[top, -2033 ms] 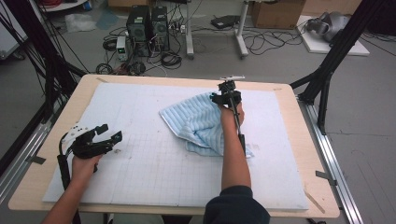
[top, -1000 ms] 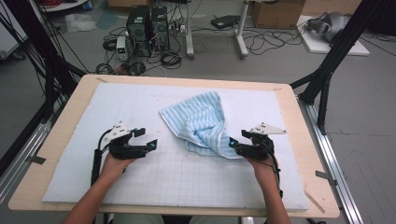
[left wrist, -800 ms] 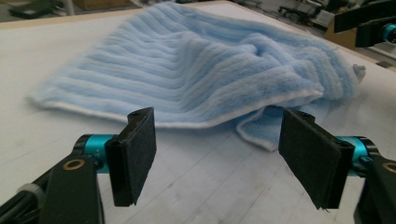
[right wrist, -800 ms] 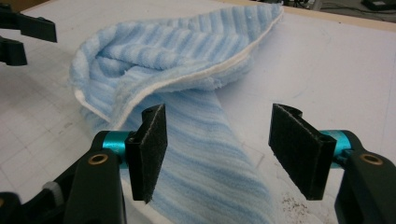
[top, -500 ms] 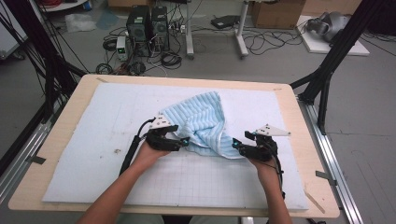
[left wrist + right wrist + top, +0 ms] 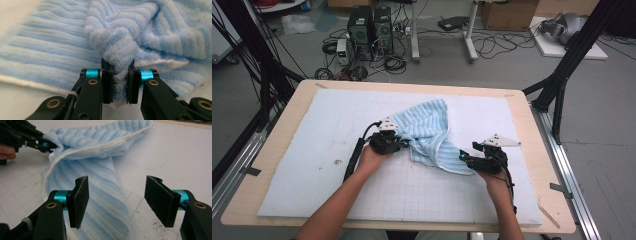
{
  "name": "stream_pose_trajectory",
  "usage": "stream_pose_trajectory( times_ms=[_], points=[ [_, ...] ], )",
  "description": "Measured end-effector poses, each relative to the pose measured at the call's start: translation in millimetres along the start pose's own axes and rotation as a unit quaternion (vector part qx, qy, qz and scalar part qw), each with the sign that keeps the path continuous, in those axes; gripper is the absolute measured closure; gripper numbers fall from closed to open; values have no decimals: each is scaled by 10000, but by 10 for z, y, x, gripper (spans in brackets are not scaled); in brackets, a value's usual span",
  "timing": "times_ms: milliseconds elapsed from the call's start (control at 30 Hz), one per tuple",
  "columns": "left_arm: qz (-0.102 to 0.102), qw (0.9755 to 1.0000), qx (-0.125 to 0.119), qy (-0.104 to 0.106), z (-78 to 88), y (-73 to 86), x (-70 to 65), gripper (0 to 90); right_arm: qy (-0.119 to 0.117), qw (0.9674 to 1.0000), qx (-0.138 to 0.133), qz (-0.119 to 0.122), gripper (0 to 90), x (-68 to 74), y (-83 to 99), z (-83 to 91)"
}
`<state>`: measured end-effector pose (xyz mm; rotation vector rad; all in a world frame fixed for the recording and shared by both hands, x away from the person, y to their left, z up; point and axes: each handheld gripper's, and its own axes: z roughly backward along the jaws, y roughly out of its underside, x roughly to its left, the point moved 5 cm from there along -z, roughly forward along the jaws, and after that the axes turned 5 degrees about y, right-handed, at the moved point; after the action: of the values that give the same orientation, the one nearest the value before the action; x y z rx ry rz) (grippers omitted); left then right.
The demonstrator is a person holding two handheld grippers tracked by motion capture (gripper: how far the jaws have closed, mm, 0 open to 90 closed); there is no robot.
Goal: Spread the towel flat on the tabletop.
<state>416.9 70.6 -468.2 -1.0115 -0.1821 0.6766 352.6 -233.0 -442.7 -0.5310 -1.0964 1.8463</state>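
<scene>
Left gripper [image 6: 119, 86]: its black foam pads [image 6: 107, 86] have just been closing and now pinch a bunched fold of the light blue striped terry towel [image 6: 120, 37], the pile squeezed tight between them. In the high view this left gripper [image 6: 398, 143] sits at the towel's left edge, with the crumpled towel [image 6: 429, 131] lying near the middle of the white gridded foam mat [image 6: 312, 130]. Right gripper [image 6: 117, 202]: jaws stand wide apart, the pads [image 6: 80, 200] touching nothing; a tongue of the towel [image 6: 105, 202] lies on the mat between and below them, its white hem running up toward the left gripper [image 6: 46, 145] at far left. In the high view the right gripper [image 6: 467, 159] rests just beside the towel's near right corner. The mat covers a pale wooden table [image 6: 532, 150]. No brand, label or legible writing found on towel, mat or grippers.
</scene>
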Motion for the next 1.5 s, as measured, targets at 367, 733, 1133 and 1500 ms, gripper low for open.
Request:
stream_pose_trajectory(
  times_ms=[367,733,1133,1500],
  points=[
    [24,9996,-232,-148,517,174,157,791,-248,9996,110,79,351,133,0,-87],
    [307,9971,-491,-484,662,250,394,789,-1062,9937,193,308,338,731,-111,-394],
    [289,9977,-433,-443,650,262,381,781,-1459,9869,498,480,380,1322,-280,-921],
    [261,9975,-501,-424,646,246,365,780,-1325,9864,458,862,883,1313,-305,-1009]
  ],
)
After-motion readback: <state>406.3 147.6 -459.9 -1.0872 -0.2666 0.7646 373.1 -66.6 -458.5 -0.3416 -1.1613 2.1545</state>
